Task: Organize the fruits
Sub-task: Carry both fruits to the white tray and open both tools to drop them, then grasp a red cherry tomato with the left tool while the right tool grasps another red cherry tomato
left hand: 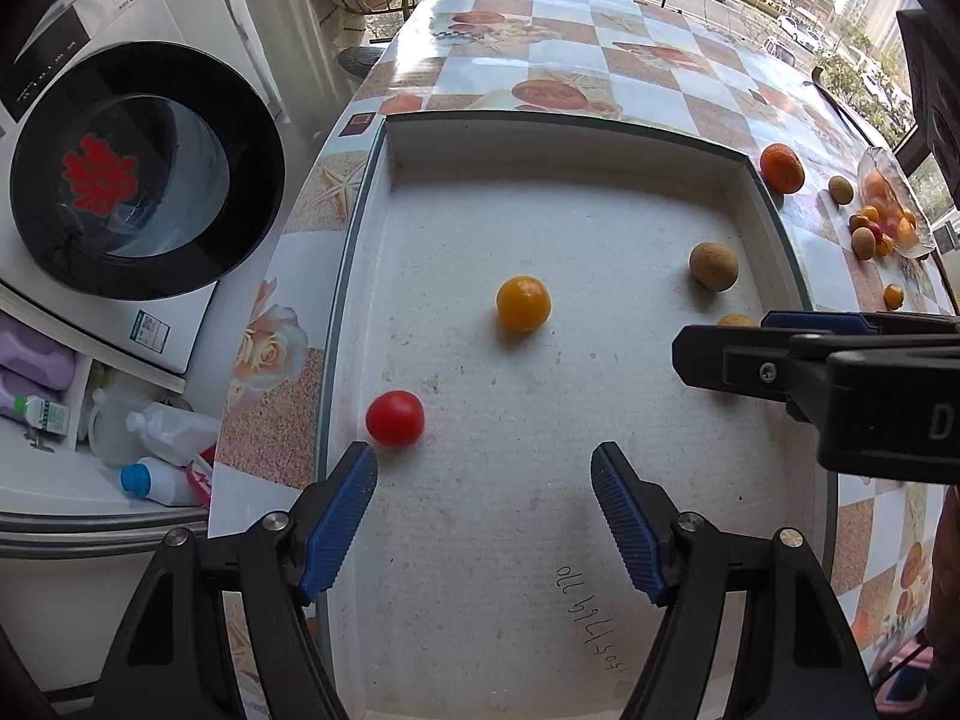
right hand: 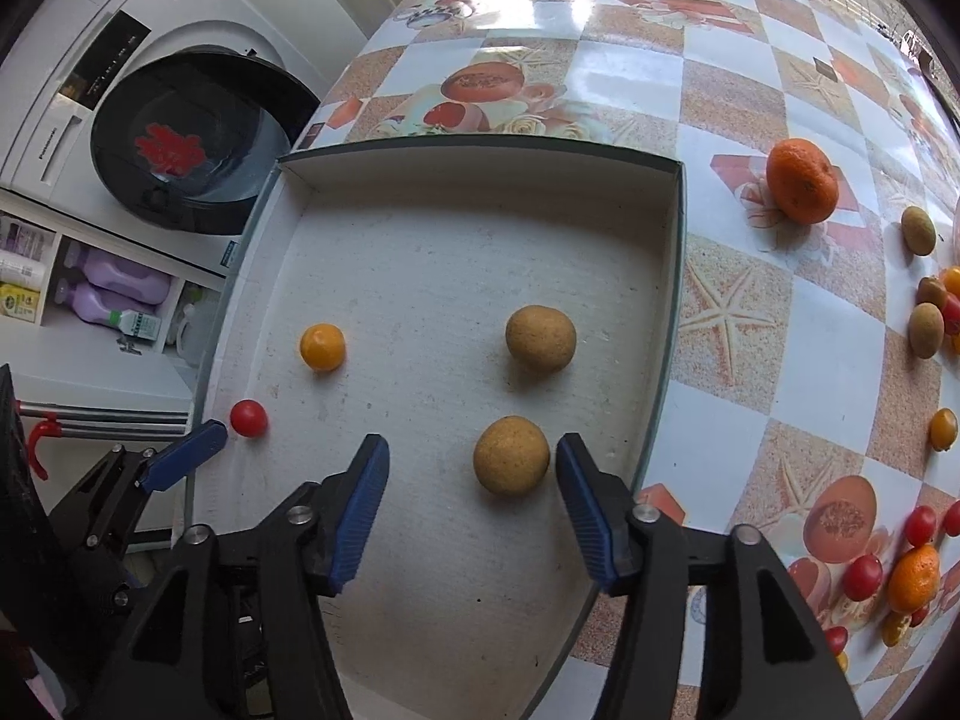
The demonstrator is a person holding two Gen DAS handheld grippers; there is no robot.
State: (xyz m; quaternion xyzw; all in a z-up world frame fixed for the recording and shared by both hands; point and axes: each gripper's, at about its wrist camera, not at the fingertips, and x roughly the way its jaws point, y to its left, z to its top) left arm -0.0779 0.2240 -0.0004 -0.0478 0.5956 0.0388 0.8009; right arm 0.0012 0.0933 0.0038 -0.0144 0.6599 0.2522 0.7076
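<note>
second longan (left hand: 735,320) half hidden behind right gripper (right hand: 471,501) in left view. both tongs released, nothing gripped: left gripper (left hand: 483,519) by cherry tomato (left hand: 395,418) near tray (left hand: 558,147) left edge; right straddles longan, pads clear.

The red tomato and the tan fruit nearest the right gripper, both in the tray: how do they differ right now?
The red tomato is glossy red; the tan fruit is dull and speckled. The tomato is clearly smaller than the tan fruit. The tomato lies by the tray's left wall, outside the left gripper; the tan fruit sits between the right gripper's open fingers. Both are round and rest loose.
</note>
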